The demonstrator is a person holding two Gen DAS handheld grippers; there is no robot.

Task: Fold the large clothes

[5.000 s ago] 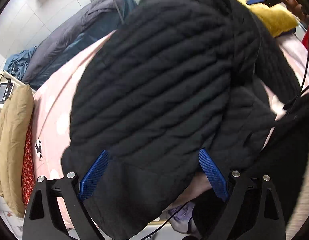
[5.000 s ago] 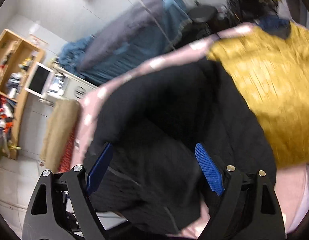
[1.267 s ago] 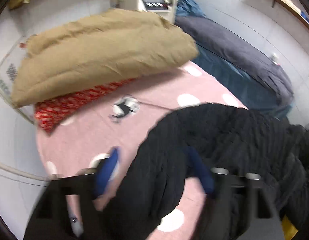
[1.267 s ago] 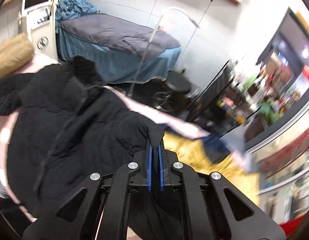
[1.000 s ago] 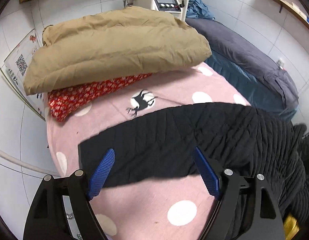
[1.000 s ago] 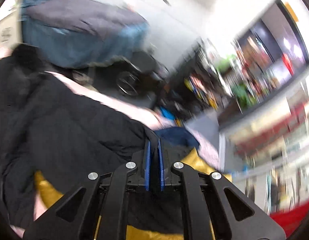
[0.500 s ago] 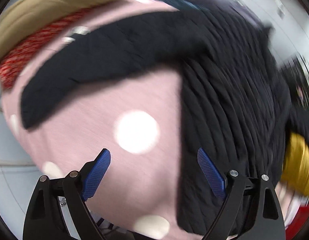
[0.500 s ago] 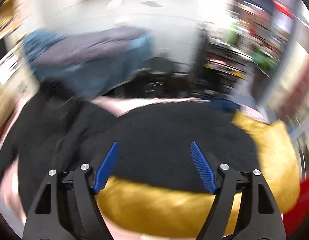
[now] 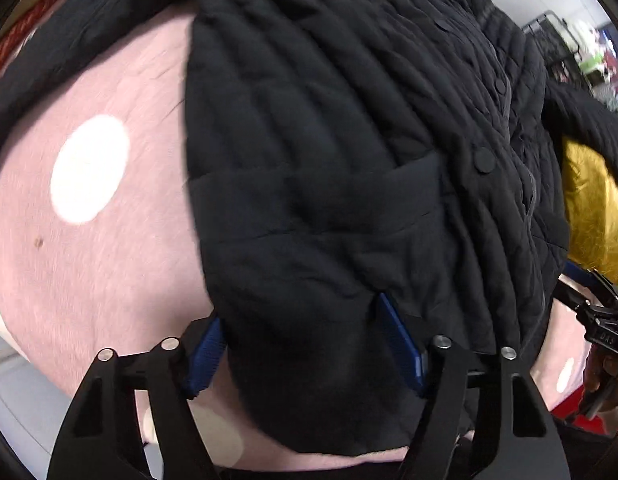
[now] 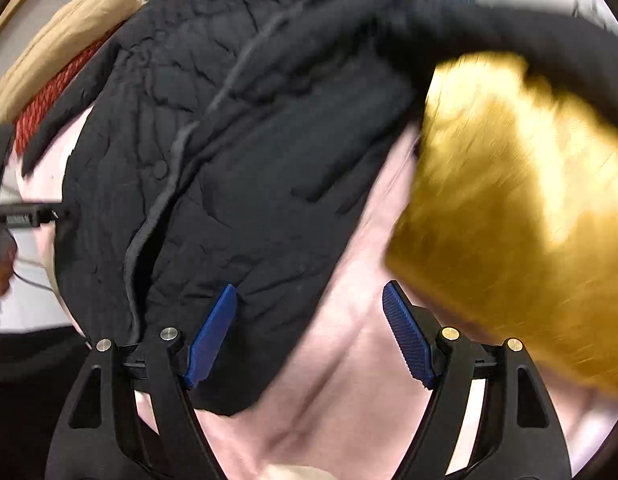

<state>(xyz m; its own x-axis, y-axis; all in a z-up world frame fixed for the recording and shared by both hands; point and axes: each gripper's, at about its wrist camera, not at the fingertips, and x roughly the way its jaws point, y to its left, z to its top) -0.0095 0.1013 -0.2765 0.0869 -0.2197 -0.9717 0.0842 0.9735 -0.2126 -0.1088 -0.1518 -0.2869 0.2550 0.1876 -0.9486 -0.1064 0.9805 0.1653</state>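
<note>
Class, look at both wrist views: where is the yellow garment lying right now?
The yellow garment lies on the pink sheet, filling the right side of the right wrist view, beside the black jacket, whose sleeve crosses its far end.

The quilted jacket (image 9: 349, 140) lies spread on the bedspread (image 9: 89, 260). A fuzzy garment (image 10: 509, 200) lies beside it, partly under its sleeve (image 10: 509, 32).

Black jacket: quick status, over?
Left tool closing around black jacket hem. Right tool open at its other corner. Yellow garment alongside, partly under a sleeve.
</note>
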